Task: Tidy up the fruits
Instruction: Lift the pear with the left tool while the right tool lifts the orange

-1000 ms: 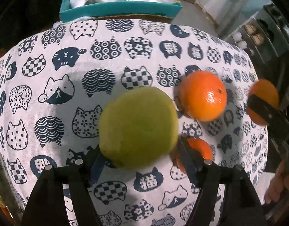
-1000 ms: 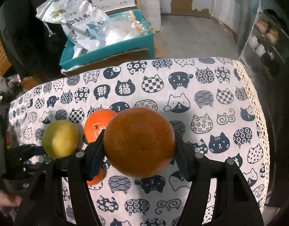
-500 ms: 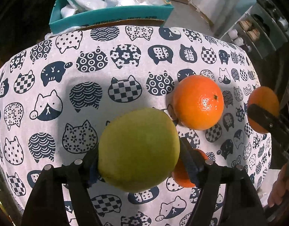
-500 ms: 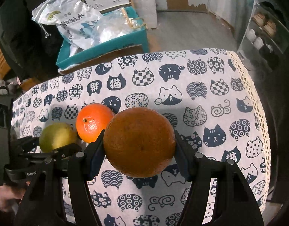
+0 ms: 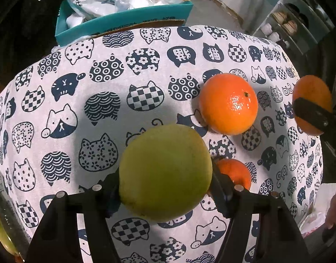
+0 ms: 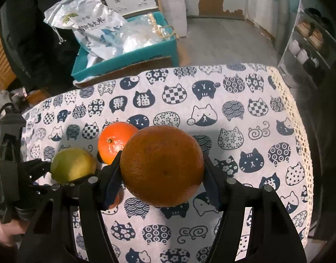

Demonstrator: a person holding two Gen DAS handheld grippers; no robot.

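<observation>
My left gripper (image 5: 165,186) is shut on a yellow-green citrus fruit (image 5: 165,172) and holds it above the cat-print tablecloth (image 5: 80,114). My right gripper (image 6: 161,171) is shut on a dark orange (image 6: 161,167), also lifted above the cloth. A bright orange mandarin (image 5: 228,104) lies on the cloth between the two grippers; it also shows in the right wrist view (image 6: 115,141). A smaller orange fruit (image 5: 234,172) lies on the cloth partly hidden behind my left gripper's right finger. In the left wrist view the right gripper's orange (image 5: 311,104) shows at the right edge.
A teal box (image 6: 126,60) with plastic bags (image 6: 95,27) stands beyond the table's far edge. A shelf with bowls (image 6: 308,37) stands at the right. The cloth's lace edge (image 6: 299,114) marks the table's right side. A yellow-green thing (image 5: 1,234) shows at the lower left corner.
Both grippers have pulled back and risen with their fruit still held. The mandarin on the cloth now looks farther ahead of both grippers. The grips have not changed.
</observation>
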